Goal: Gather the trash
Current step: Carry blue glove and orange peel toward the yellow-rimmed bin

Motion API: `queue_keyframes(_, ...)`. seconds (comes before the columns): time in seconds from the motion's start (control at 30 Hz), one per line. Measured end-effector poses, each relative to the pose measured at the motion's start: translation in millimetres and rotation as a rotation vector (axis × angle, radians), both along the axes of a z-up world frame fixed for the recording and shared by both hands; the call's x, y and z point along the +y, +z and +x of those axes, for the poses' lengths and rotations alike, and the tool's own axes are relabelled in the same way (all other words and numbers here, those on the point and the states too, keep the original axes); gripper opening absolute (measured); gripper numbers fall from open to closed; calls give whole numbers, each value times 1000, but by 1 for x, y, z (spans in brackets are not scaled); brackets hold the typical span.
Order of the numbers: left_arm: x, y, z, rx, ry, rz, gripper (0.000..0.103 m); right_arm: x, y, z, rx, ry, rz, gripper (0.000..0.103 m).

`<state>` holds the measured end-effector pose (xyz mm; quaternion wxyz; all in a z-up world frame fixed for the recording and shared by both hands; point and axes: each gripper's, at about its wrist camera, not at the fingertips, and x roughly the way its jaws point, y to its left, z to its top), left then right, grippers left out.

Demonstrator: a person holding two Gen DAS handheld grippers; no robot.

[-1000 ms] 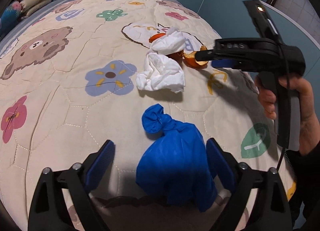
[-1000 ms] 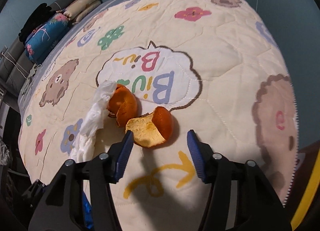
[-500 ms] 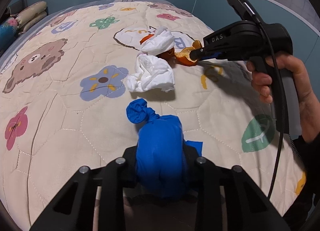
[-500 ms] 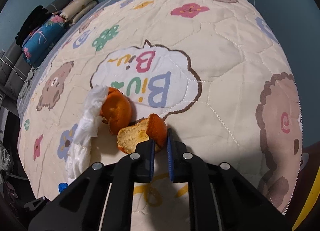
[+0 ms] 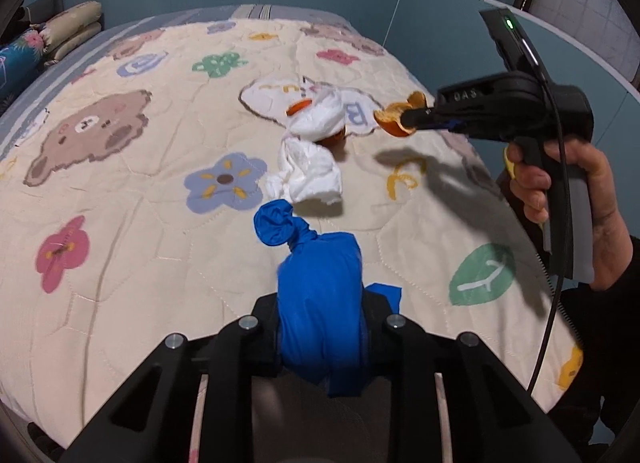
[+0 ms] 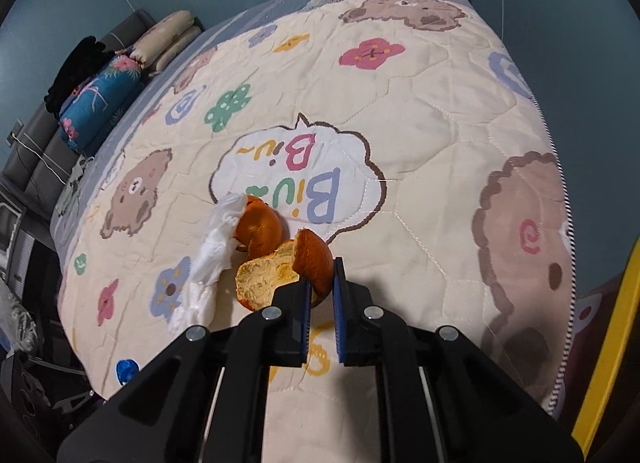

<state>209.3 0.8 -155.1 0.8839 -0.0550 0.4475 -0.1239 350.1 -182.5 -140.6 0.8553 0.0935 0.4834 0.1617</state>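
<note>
Left gripper (image 5: 322, 327) is clamping a knotted blue glove (image 5: 316, 295) just off the quilt (image 5: 120, 223), near the crumpled white tissue (image 5: 312, 167). Right gripper (image 6: 320, 295) is pinching a curled orange peel (image 6: 280, 275) beside the quilt's "Biu Biu" bubble (image 6: 296, 179); "DAS" is showing on its body. Since a second ago both jaws have closed on their items and lifted them clear.

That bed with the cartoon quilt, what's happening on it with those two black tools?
A person is clearing rubbish off the quilt with a hand-held gripper in each hand. The left gripper has just closed its jaws on a knotted blue bag. The right gripper is shut on a piece of orange peel, held just above the quilt. A crumpled white tissue and another peel lie there, not yet collected.
</note>
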Motion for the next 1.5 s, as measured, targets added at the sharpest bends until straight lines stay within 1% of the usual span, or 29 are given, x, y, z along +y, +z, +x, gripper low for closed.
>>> queue_keyframes(0.17,-2,22,-9,-48,-1,8,24,-12,23,-24,-27,10,33,9)
queue_keyframes(0.47,-13,65,-27,-127,-7,2,24,-43,68,-78,-103,6,27,9)
queue_keyframes(0.7,-30,93,-45,-170,-44,8,24,-74,95,-117,-154,-7,14,9)
queue_keyframes(0.87,-46,113,-52,-207,-85,5,24,-98,105,-133,-176,-32,14,9)
queue_keyframes(1.1,-75,135,-53,-255,-151,8,24,-135,118,-150,-208,-83,31,9)
queue_keyframes(1.37,-108,152,-45,-298,-207,20,24,-172,129,-159,-240,-139,32,9)
queue_keyframes(1.5,-127,156,-37,-303,-242,25,24,-192,132,-161,-249,-176,33,9)
